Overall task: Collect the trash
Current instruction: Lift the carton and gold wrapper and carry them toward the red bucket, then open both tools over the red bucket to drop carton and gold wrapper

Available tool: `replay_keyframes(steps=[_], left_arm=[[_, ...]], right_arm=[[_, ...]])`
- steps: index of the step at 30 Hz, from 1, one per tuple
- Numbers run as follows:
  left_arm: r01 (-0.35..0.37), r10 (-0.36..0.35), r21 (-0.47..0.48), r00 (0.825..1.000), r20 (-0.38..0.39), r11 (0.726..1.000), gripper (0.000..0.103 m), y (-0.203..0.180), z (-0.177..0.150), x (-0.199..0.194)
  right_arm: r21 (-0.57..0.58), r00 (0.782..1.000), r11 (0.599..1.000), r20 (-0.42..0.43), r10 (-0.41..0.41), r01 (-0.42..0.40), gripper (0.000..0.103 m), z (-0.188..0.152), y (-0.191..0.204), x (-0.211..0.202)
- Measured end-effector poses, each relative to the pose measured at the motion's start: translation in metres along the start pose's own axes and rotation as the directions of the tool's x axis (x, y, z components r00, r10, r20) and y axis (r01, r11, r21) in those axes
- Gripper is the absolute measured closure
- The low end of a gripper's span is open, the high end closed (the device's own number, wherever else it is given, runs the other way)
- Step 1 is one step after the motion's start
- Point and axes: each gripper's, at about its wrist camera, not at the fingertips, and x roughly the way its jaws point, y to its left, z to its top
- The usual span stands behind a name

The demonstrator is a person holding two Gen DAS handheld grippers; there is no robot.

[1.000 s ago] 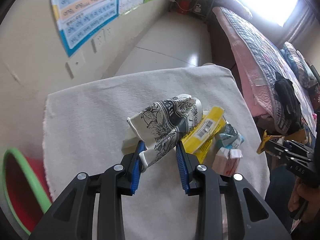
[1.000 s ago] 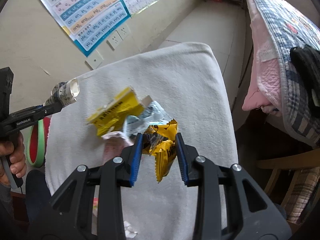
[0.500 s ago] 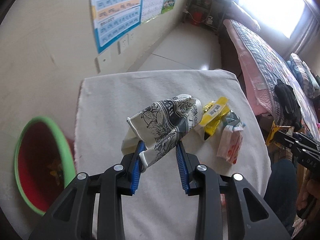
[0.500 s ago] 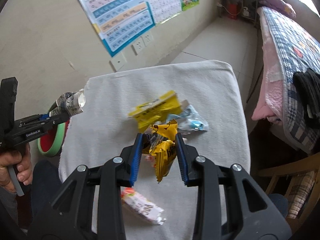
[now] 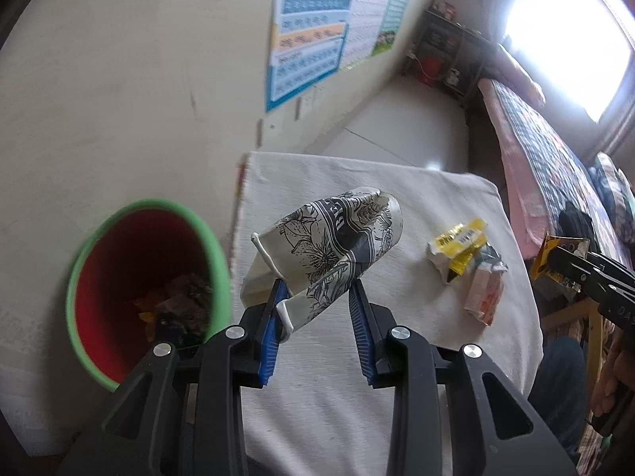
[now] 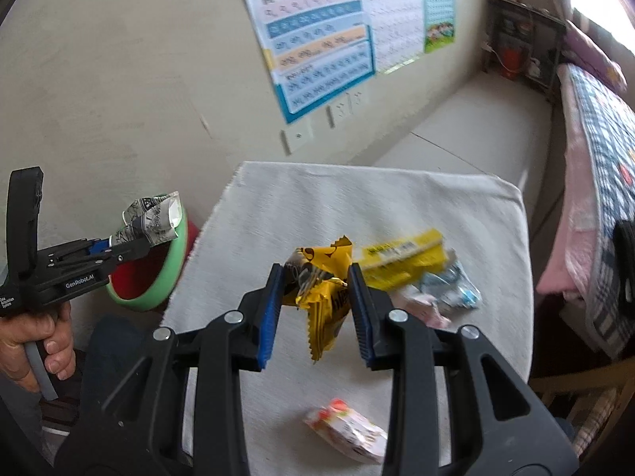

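Left wrist view: the left gripper (image 5: pixel 317 309) has its jaws narrowed to a small gap and clamped on a crushed paper cup (image 5: pixel 329 250), white with black flower drawings, which sticks out tilted up and to the right from between the blue pads. The cup hangs in the air over the near left edge of a table covered with a white cloth (image 5: pixel 357 396). To the left, beside the table and against the wall, stands a bin (image 5: pixel 95 261) with a green rim and red inside, with scraps of rubbish lying in its bottom. Out on the cloth to the right lies a yellow wrapper (image 5: pixel 456 246), and just beside it on its near side a pink and white packet (image 5: pixel 484 297). At the far right edge the right gripper (image 5: pixel 571 263) pokes in, holding something yellow. A poster (image 5: pixel 309 43) hangs on the far wall, and a bed (image 5: pixel 555 150) runs along the right. Over to the right wrist view: the right gripper (image 6: pixel 317 297) has its jaws drawn close and pinching a crumpled yellow snack bag (image 6: pixel 321 289), lifted clear above the cloth (image 6: pixel 317 198). Behind it to the right the yellow wrapper (image 6: pixel 401 261) lies on the cloth with a blue and silver wrapper (image 6: pixel 452 293) touching it. Near the bottom sits a pink and white packet (image 6: pixel 349 432). On the left, a hand (image 6: pixel 35 341) grips the left gripper (image 6: pixel 131 252), holding the paper cup (image 6: pixel 152 220) right above the bin (image 6: pixel 158 281).
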Motion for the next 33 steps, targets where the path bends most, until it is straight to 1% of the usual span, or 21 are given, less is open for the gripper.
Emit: replay_keyframes(steps=[6,15,24,33], left_arm=[[-0.029,0.030,-0.050,0.999,0.021,0.998,0.073,0.034,-0.003,-0.015],[-0.079,0.083,-0.128,0.996,0.030,0.989,0.073,0.088,-0.010,-0.029],[-0.121,0.129,-0.193,0.991,0.030,0.974,0.073,0.134,-0.019,-0.042],[-0.148,0.157,-0.246,0.987,0.015,0.958,0.073,0.175,-0.026,-0.048]], right_arm=[[-0.052,0.999,0.998,-0.005,0.038,-0.038,0.071,0.010,0.039,0.012],[-0.131,0.995,0.986,-0.028,0.101,-0.104,0.071,0.027,0.104,0.033],[-0.218,0.984,0.960,-0.059,0.168,-0.177,0.071,0.046,0.172,0.060],[-0.275,0.971,0.931,-0.097,0.220,-0.239,0.071,0.057,0.228,0.088]])
